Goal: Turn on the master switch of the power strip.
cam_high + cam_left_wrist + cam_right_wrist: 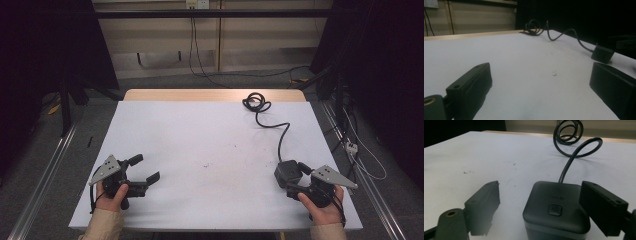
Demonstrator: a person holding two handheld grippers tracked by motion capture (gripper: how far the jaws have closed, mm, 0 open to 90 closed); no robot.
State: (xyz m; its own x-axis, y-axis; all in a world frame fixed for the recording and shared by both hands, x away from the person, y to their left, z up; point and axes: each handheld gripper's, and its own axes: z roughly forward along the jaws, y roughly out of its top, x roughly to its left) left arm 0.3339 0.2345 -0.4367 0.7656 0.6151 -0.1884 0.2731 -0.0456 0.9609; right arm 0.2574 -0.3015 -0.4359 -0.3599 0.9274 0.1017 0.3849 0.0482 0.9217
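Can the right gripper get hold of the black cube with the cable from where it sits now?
Probably yes: the black cube already sits between the right gripper's open jaws, with nothing blocking.

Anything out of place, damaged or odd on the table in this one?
Nothing serious. Dark specks and scuffs mark the white table near its middle. The black box stands upright between the open right gripper jaws, its cable running to a loose coil at the far edge. The left gripper is open, with nothing between its jaws.
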